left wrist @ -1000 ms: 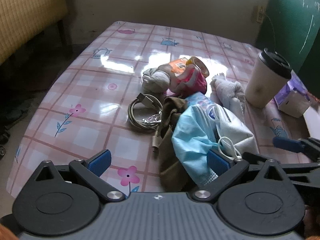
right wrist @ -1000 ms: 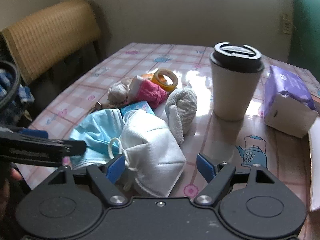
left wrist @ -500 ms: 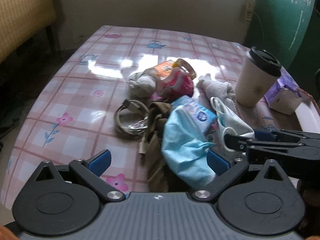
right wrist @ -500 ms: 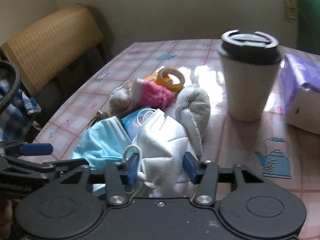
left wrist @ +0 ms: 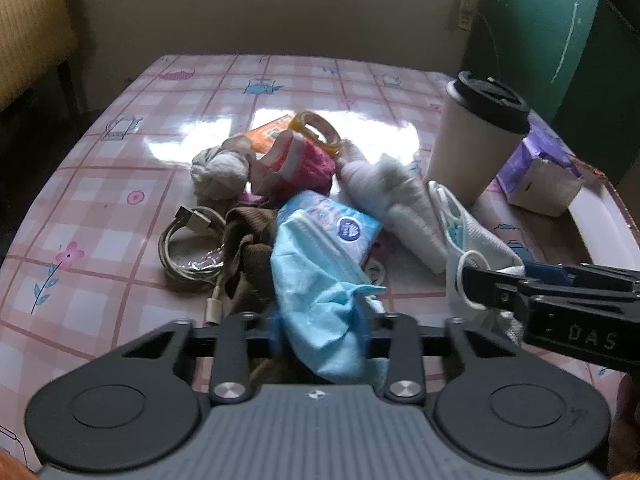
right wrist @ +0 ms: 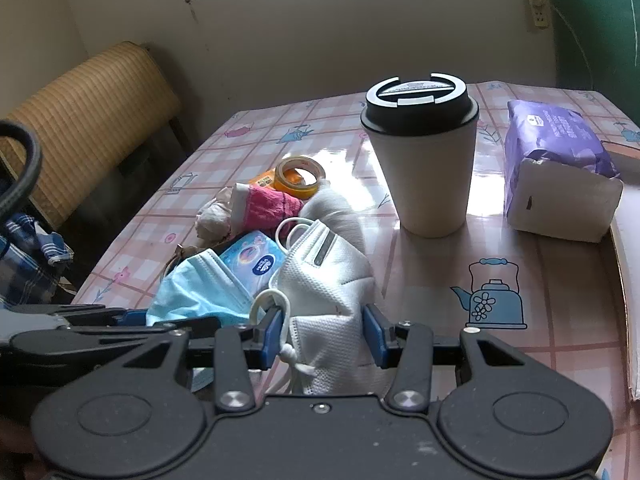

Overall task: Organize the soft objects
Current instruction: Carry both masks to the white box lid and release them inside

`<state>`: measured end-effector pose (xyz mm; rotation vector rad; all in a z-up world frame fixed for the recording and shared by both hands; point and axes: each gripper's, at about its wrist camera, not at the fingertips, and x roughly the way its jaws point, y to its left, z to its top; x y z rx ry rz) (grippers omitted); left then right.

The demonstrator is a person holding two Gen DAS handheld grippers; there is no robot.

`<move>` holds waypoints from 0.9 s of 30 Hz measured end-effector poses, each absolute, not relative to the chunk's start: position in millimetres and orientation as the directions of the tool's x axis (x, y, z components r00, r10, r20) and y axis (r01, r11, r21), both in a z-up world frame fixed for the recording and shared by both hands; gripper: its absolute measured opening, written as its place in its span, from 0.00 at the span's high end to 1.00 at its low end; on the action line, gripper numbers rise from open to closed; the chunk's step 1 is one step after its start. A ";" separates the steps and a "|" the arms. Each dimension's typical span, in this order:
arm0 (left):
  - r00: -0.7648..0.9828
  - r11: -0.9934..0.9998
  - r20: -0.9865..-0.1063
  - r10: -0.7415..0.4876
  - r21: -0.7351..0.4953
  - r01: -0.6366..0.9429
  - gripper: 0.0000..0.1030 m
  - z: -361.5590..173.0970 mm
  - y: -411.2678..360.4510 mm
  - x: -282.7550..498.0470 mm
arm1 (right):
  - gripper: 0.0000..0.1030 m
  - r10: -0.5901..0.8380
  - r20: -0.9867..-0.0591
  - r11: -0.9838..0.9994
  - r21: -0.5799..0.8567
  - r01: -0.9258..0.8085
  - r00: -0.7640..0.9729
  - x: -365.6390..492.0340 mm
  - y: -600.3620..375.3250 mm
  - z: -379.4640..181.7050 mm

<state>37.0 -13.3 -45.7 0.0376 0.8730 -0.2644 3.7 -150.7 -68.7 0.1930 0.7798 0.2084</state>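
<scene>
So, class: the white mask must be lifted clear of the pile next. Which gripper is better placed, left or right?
Right. The right gripper already has its blue pads closed on the white mask. The left gripper is clamped on the blue surgical mask, so it is occupied.

The left wrist view looks forward from low over the near table [left wrist: 120,184] edge toward the far wall, its gripper [left wrist: 320,330] filling the bottom of the frame, the pile close at center. The right wrist view sits just as low and near, angled toward the upper left, its gripper [right wrist: 323,332] at the bottom. Both share the cup [left wrist: 476,148] [right wrist: 430,164], blue mask [left wrist: 316,288] [right wrist: 196,292], white mask [left wrist: 476,248] [right wrist: 328,292] and tape [left wrist: 316,130] [right wrist: 298,178]; each shows the other gripper at its lower edge
</scene>
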 end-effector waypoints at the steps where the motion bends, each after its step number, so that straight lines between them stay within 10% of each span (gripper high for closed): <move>1: 0.620 0.967 -0.755 -0.213 -0.071 0.245 0.71 -43.1 -13.3 34.1 | 0.48 0.259 -0.670 0.961 0.251 -0.115 0.696 2.6 -151.1 -67.7; 11: 0.758 0.958 -0.637 -0.142 0.103 0.266 0.81 -13.9 -20.7 1.2 | 0.48 0.284 -0.631 0.952 0.278 -0.131 0.722 -8.1 -155.0 -56.2; 27: 0.759 0.963 -0.620 -0.199 0.021 0.269 0.82 29.5 -26.8 42.4 | 0.48 0.262 -0.587 0.956 0.267 -0.122 0.766 6.5 -160.1 5.3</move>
